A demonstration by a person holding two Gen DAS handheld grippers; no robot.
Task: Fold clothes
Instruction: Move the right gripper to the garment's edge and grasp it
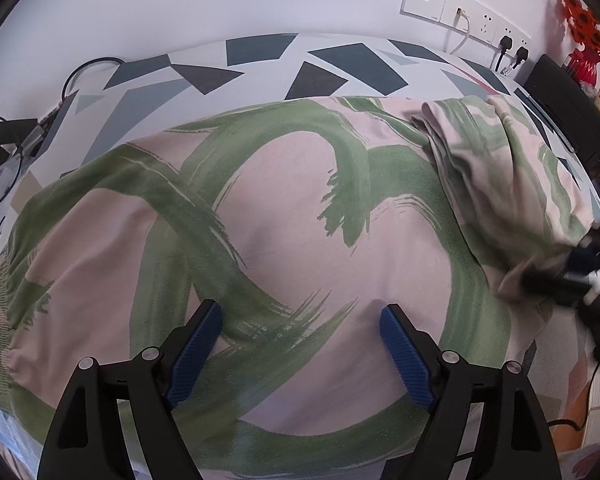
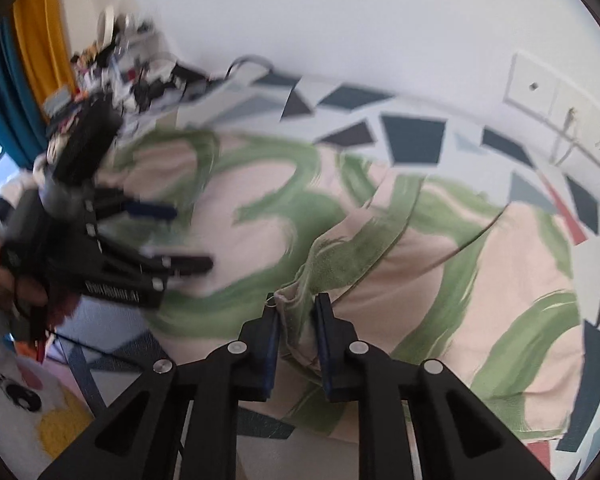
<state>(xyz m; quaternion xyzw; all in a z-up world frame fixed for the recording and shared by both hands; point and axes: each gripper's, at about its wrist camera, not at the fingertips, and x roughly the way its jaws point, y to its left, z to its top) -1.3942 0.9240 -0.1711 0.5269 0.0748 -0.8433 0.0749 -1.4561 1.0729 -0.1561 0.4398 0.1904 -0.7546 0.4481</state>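
A pink garment with broad green brush strokes (image 1: 284, 216) lies spread over a bed with a geometric cover. My left gripper (image 1: 300, 312) hovers low over its middle, open, nothing between the blue pads. At the right edge a folded-over flap (image 1: 508, 168) rises toward my right gripper (image 1: 580, 276), which is blurred there. In the right wrist view my right gripper (image 2: 296, 304) is shut on a bunched corner of the garment (image 2: 296, 320), lifted above the rest of the cloth (image 2: 480, 280). The left gripper (image 2: 172, 236) shows blurred at the left, held by a hand (image 2: 4, 276).
The bed cover (image 1: 256, 52) has white, grey and teal shapes and runs to a white wall with sockets (image 1: 468, 20). Cables and boxes (image 1: 8, 148) clutter the left side. A black box (image 1: 564, 100) and red flowers (image 1: 588, 40) stand at right. A patterned rug (image 2: 28, 400) lies beside the bed.
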